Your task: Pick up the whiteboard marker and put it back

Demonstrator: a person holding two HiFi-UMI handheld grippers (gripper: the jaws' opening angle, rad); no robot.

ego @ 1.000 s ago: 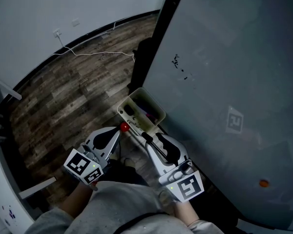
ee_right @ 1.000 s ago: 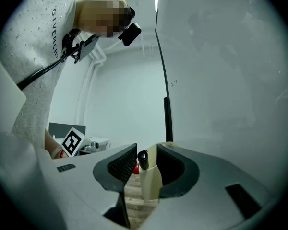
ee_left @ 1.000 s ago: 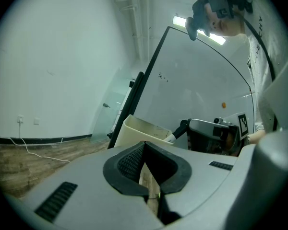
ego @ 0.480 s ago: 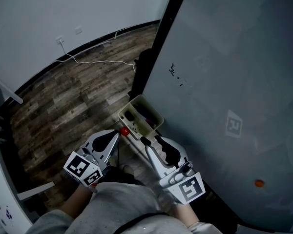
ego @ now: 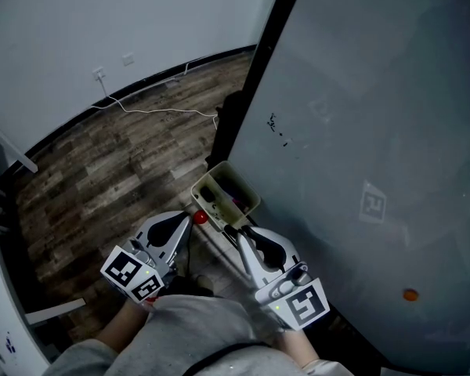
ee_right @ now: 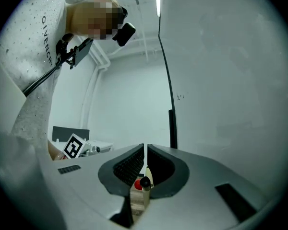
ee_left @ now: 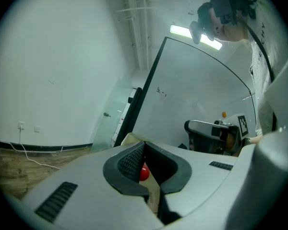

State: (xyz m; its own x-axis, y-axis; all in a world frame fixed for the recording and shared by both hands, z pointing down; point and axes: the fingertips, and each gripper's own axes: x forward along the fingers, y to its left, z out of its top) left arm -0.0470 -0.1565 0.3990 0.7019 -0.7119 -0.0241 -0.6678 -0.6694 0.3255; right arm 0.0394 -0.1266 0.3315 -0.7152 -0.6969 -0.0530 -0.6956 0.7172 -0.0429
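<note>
The left claw (ee_left: pixel 144 143) is pressed together, pad tips touching, and it pinches nothing. On its outer side lies a dark wooden floor (ego: pixel 117 171), with a white cable (ego: pixel 168 110) trailing near the foot of the wall. Just below and ahead of its tips sits a round red cap (ego: pixel 198 218), apparently the top of a whiteboard marker. The cap shows through the hollow between the pads but is clear of them.

Ahead of both claws, a cream tray (ego: pixel 207 177) hangs at the lower edge of the whiteboard (ego: pixel 376 116). It holds dark things too dim to name.

The right claw (ee_right: pixel 145 149) has just been closing its jaws. They stand almost together, with a thin slit of wall showing between the tips and nothing between the pads. Under this claw a cream ledge (ee_right: pixel 138 204) runs forward. Below the tips, seen through the gap, a black cap (ee_right: pixel 144 182) stands just beside the red one. It looks like a second marker, and the pads are clear of it.

On the right claw's outer side the whiteboard rises. It bears a few small scribbles (ego: pixel 276 128), a square printed marker (ego: pixel 372 206) and an orange dot (ego: pixel 408 294).
</note>
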